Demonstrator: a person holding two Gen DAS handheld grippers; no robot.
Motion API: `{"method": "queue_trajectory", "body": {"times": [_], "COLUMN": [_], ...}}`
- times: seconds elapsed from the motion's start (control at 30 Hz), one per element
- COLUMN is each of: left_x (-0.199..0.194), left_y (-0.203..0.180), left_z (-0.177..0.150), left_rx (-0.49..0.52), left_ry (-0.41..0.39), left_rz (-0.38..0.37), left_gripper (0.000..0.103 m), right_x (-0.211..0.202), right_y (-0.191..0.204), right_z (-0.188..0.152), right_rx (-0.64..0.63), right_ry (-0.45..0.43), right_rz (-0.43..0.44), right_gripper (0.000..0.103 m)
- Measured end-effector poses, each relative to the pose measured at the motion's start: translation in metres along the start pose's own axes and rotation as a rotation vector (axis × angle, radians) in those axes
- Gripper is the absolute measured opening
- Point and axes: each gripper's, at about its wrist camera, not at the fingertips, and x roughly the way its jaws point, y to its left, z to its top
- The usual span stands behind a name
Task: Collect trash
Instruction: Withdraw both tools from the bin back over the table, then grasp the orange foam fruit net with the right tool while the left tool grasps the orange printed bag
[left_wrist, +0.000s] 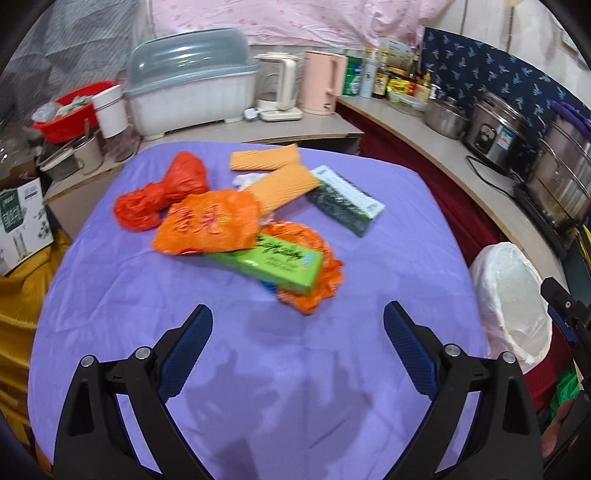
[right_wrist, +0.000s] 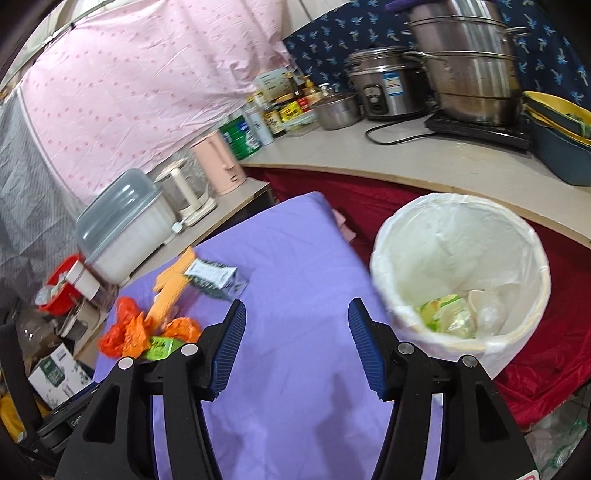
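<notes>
Covering most of the left wrist view, purple table cloth (left_wrist: 184, 302), bare in the lower half. Trash heaped at upper centre: orange plastic bag (left_wrist: 210, 225) over green box (left_wrist: 273, 264), red bag (left_wrist: 159, 195) to upper left, two orange corrugated strips (left_wrist: 280, 184), dark green-and-white box (left_wrist: 343, 201) to the right. White-lined bin (right_wrist: 458, 266) sits off the cloth's right edge, some scraps already inside.

Left gripper (left_wrist: 297, 323) released, jaws wide, nothing between; hangs low of the pile. Right gripper (right_wrist: 297, 319) also released and empty, bin rim just to its right.

Judgement: next pick looks easiest on the green box; close across its narrow width, top bag may drag along. Clear run over bare cloth to the bin; mind the cloth edge and bin rim.
</notes>
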Motion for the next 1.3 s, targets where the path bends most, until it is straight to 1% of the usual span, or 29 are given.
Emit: {"method": "queue_trajectory", "body": {"times": [0.33,0.6,0.7,0.9,1.03,1.17,1.23,1.27,1.3], "left_x": [0.0,0.006,0.013,0.04,0.067,0.095,0.106,0.111,0.115], "left_y": [0.074,0.102,0.105,0.099,0.087,0.079,0.08,0.081,0.084], "left_z": [-0.007,0.002,0.008,0.03,0.048,0.059,0.062,0.063,0.064], "left_rx": [-0.094,-0.157,-0.169,-0.172,-0.155,-0.128,-0.128,-0.13,-0.135], "left_ry": [0.029,0.034,0.036,0.045,0.061,0.086,0.098,0.108,0.119], "left_rz": [0.058,0.066,0.061,0.045,0.026,0.03,0.031,0.023,0.014], "left_gripper": [0.089,0.091,0.091,0.091,0.091,0.091,0.085,0.078,0.075], "right_x": [0.023,0.045,0.055,0.081,0.101,0.122,0.131,0.137,0.142], "right_y": [0.057,0.089,0.098,0.114,0.126,0.136,0.141,0.144,0.148], "right_z": [-0.03,-0.041,-0.043,-0.041,-0.033,-0.021,-0.015,-0.012,-0.009], "right_rx": [-0.064,-0.104,-0.116,-0.133,-0.144,-0.138,-0.133,-0.133,-0.135], "right_ry": [0.081,0.121,0.137,0.165,0.173,0.175,0.179,0.182,0.188], "right_rz": [0.049,0.074,0.081,0.096,0.111,0.126,0.137,0.146,0.154], "right_gripper": [0.056,0.056,0.056,0.056,0.056,0.056,0.056,0.056,0.056]}}
